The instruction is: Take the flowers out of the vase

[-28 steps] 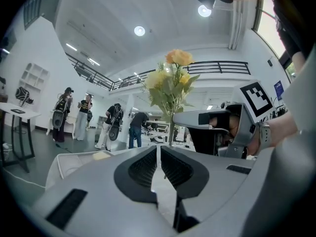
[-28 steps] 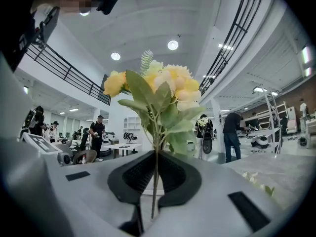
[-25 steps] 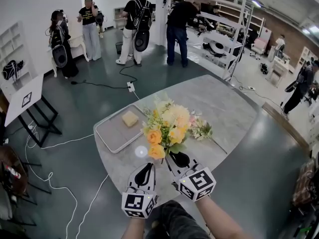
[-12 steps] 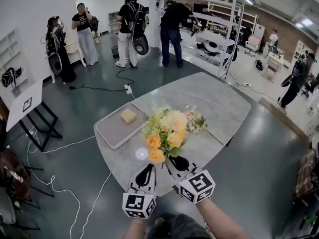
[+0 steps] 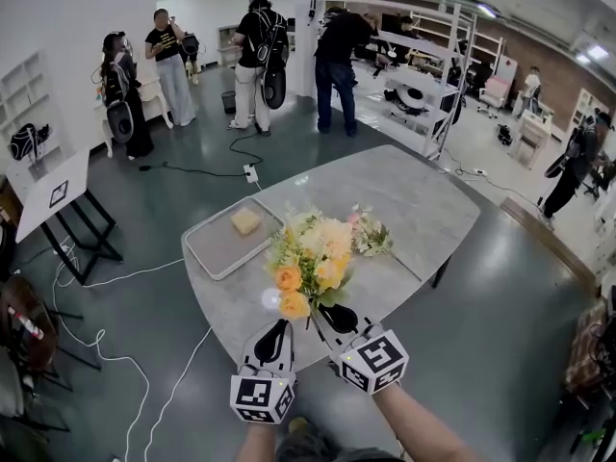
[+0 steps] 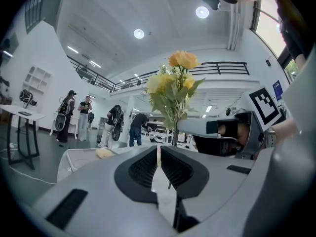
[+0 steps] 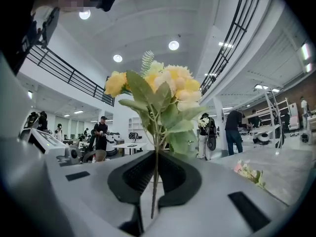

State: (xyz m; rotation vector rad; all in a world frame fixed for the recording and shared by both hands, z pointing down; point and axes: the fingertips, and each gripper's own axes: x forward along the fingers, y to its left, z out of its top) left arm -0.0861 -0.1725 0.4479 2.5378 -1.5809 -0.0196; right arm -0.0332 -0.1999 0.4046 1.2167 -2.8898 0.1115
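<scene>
My right gripper (image 5: 333, 319) is shut on the thin stems of a bunch of yellow and orange flowers (image 5: 311, 261), which it holds upright over the near edge of the grey table (image 5: 423, 210). In the right gripper view the stems run straight down between the jaws (image 7: 155, 158) under the blooms (image 7: 159, 90). My left gripper (image 5: 274, 334) hangs just left of it, shut, with nothing between its pads (image 6: 159, 151). From there the bunch (image 6: 176, 85) and the right gripper (image 6: 223, 132) show to the right. A small white round thing (image 5: 272, 299) sits on the table by the bunch.
A second small pink and white bunch (image 5: 368, 233) lies on the table beyond. A grey tray (image 5: 214, 250) with a yellow block (image 5: 245, 220) stands at the table's left. Several people stand at the back, cables cross the floor, and a marker stand (image 5: 58, 200) is at left.
Both grippers have drawn back together toward the table's near edge, and the flower bunch has come with the right one. Neither gripper's jaws have changed.
</scene>
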